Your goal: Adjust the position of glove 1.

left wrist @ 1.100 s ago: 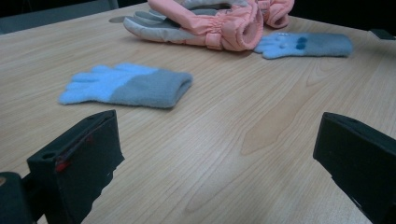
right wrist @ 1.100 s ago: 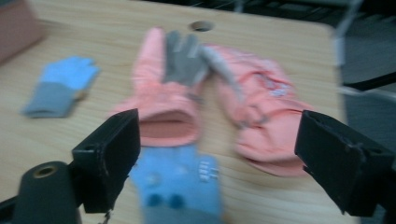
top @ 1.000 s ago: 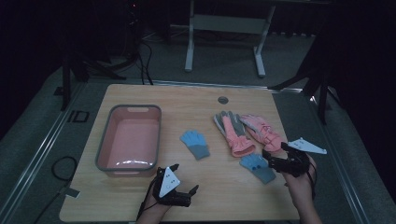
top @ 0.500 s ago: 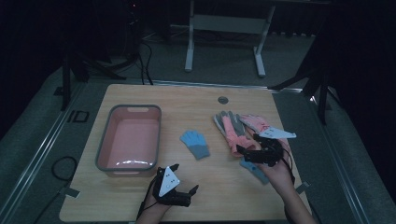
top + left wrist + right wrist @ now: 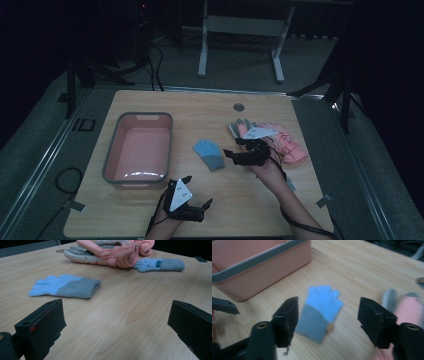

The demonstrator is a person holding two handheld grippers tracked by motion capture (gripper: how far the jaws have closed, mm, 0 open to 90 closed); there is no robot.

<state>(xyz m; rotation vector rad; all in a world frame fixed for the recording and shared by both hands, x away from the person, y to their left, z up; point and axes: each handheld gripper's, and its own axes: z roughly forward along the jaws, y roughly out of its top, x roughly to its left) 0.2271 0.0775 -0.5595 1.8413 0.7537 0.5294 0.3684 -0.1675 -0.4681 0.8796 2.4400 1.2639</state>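
Woodgrain tabletop (image 5: 300,200), pale and matte, carries everything. At far left sits your pink plastic tub (image 5: 139,150), rectangular with rounded corners and a grey rim; its inside looks glossy in the high view. Your left gripper (image 5: 196,191) rests near the front edge, just in front of the tub, jaws spread wide with nothing between them. Mid-table lies a knit glove (image 5: 210,153), light blue at the fingers and grey at the cuff, soft and flat. Your right gripper (image 5: 239,148) sits just right of it, jaws apart and empty, aimed at that glove. Behind your right hand is a padded pink ski glove (image 5: 287,142) with a grey palm, puffy and creased.

The left gripper view adds a second blue knit glove (image 5: 160,264) with two dark dots, touching the pink one (image 5: 112,252); in the high view your right arm covers it. The right gripper view shows the tub's smooth side wall (image 5: 262,272) and the knit glove (image 5: 319,310) framed between both jaws, slightly blurred.
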